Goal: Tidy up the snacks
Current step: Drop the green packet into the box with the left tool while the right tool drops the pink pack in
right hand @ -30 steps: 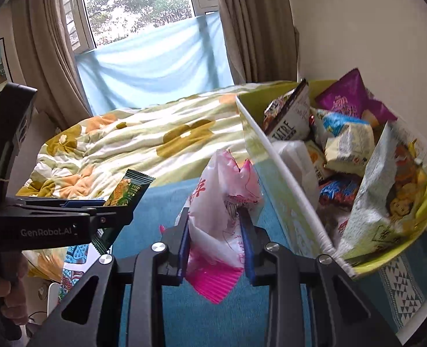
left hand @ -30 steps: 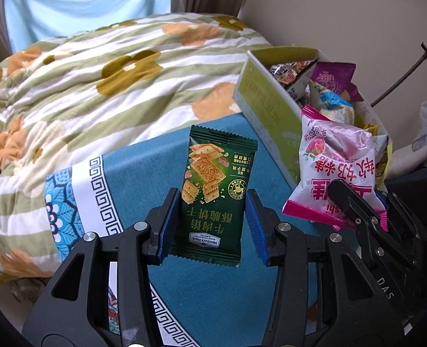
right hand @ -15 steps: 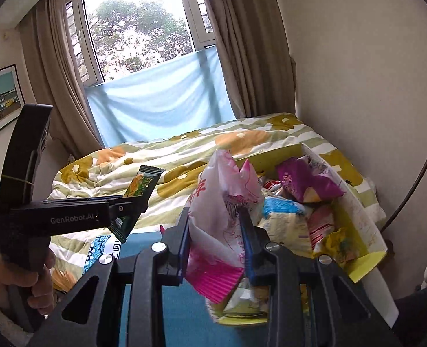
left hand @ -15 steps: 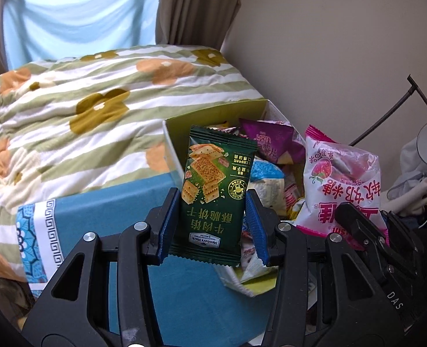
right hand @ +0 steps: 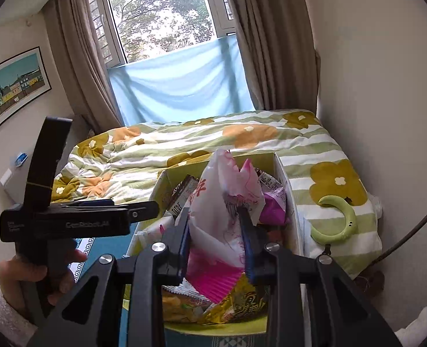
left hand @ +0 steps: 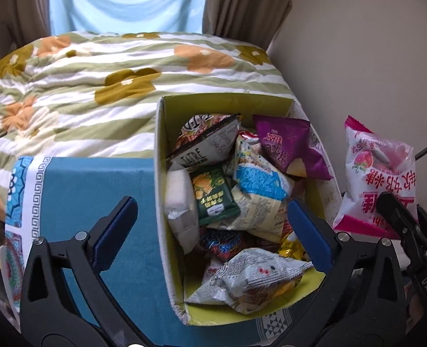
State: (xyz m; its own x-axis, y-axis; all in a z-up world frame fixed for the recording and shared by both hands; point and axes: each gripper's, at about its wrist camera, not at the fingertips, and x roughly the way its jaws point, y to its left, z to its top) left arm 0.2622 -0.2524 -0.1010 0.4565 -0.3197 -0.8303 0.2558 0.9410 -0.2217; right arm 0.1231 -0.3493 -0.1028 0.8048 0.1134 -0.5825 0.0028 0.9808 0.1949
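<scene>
Our left gripper [left hand: 213,231] has just sprung wide, empty; our right gripper [right hand: 217,248] pinches the pink bag [right hand: 227,202] upright, directly over the box [right hand: 285,179].

the snack box [left hand: 167,202] stood on the table [left hand: 97,179], with the bed [left hand: 97,86] behind both and the window [right hand: 161,20] behind the bed. in the box the cracker packet [left hand: 214,195] lay on other packets, between the left gripper's [left hand: 213,225] spread fingers. the right gripper [right hand: 217,248] held the candy bag [right hand: 227,202] over, or perhaps just before, the box's near end.
</scene>
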